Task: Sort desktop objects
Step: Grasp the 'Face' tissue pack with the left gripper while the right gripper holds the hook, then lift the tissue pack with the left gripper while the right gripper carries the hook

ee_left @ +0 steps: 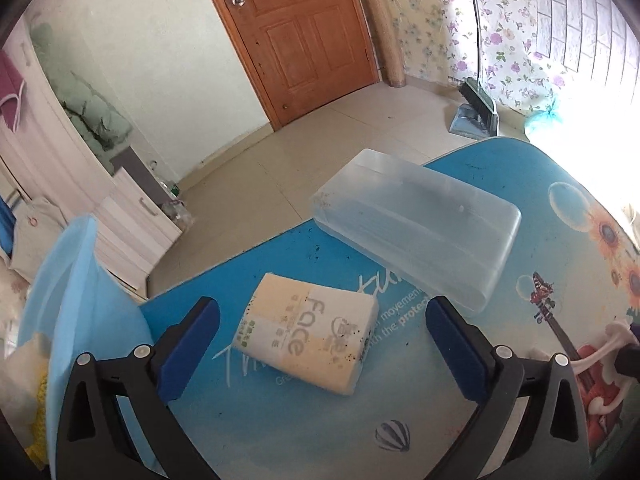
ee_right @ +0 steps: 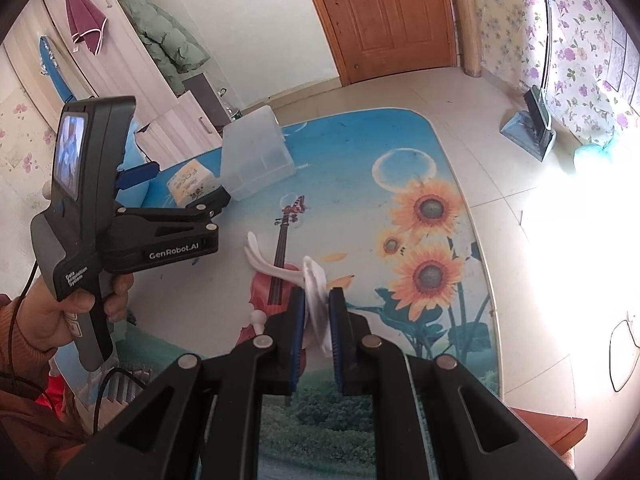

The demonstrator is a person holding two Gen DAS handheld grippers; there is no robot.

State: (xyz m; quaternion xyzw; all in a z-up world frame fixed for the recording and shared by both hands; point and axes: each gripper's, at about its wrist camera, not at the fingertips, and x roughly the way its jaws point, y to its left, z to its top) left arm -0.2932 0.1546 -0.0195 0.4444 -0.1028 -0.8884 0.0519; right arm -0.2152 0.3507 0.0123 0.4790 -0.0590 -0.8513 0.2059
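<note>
A tissue pack (ee_left: 308, 336) printed "face" lies flat on the blue picture mat (ee_left: 280, 420). My left gripper (ee_left: 322, 312) stands wide open around it, one blue pad on each side, neither touching. Just beyond lies a clear plastic box (ee_left: 416, 228), bottom up. In the right wrist view the left gripper (ee_right: 188, 184) is held by a hand, over the tissue pack (ee_right: 192, 188) beside the clear box (ee_right: 256, 156). My right gripper (ee_right: 318, 300) is shut on a white plastic piece (ee_right: 314, 276) with curved arms, above the violin print. The same white piece (ee_left: 596, 354) shows at the right edge of the left wrist view.
A light blue basin (ee_left: 68, 280) with a pale cloth (ee_left: 24, 380) stands at the table's left edge. The mat's far edge (ee_right: 436, 128) drops to a tiled floor with a dustpan and broom (ee_right: 532, 128). White drawers (ee_left: 132, 232) stand left.
</note>
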